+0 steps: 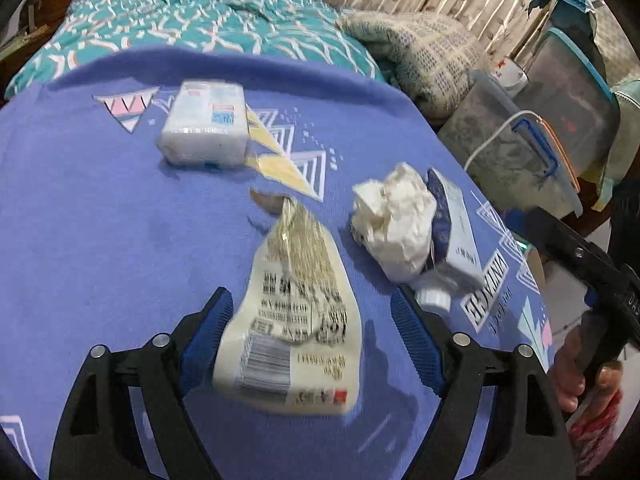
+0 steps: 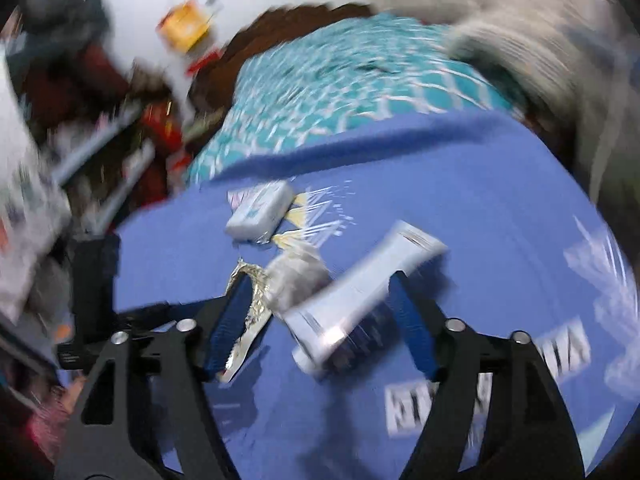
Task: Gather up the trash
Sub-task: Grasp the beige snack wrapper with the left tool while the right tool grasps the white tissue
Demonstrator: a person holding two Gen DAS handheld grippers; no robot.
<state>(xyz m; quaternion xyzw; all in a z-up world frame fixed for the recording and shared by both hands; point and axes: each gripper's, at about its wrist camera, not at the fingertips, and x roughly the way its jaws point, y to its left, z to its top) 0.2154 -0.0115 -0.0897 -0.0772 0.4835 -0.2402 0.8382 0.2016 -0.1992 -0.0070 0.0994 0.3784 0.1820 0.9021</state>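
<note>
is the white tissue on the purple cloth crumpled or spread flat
Crumpled: the white tissue sits bunched in a creased, lumpy ball on the purple cloth.

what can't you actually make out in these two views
- Right wrist view: motion blur smears everything; the clutter beyond the blue cloth is unreadable.
- Right wrist view: whether the right gripper touches the tube is lost in blur.
- Left wrist view: the tube is partly hidden by the crumpled tissue.
- Left wrist view: the wrapper print is too blurred to read.
</note>
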